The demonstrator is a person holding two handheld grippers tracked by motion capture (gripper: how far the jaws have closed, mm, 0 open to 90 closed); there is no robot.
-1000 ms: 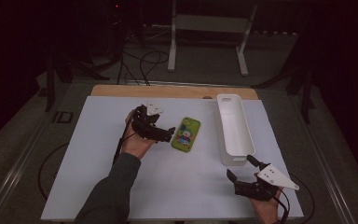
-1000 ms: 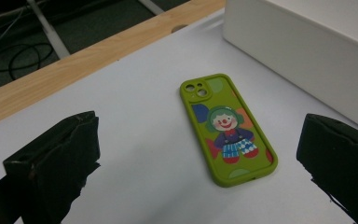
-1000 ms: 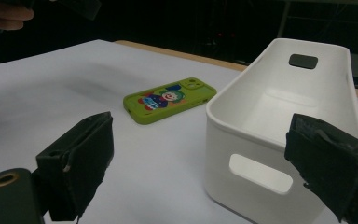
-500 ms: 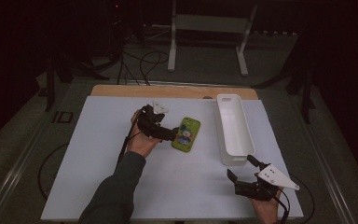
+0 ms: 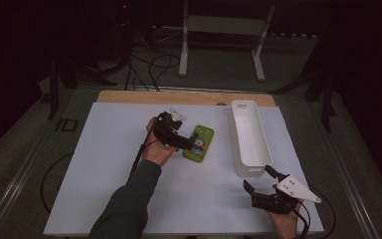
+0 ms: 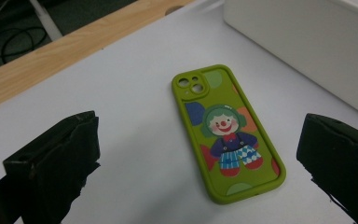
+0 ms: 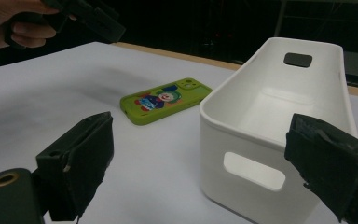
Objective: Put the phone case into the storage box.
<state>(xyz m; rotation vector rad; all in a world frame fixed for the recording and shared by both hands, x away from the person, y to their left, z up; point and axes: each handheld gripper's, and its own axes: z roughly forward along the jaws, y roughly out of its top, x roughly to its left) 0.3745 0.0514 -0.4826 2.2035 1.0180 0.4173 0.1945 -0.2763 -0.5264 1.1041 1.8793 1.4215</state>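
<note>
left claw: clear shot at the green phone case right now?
Probably yes. The left claw is open right beside the green phone case, which lies flat on the white mat, and nothing sits between its jaws and it.

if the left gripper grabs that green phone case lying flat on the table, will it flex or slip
The green phone case looks like soft rubbery silicone, so it would probably grip the jaws rather than slip. If no phone is inside, which I cannot tell, it may bend when squeezed across its width. It lies flat and thin, so it should slide when pushed, not roll or tip.

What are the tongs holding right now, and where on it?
Nothing. The left tongs are open over the phone case, which lies flat on the table. The right tongs are open near the white bin.
</note>
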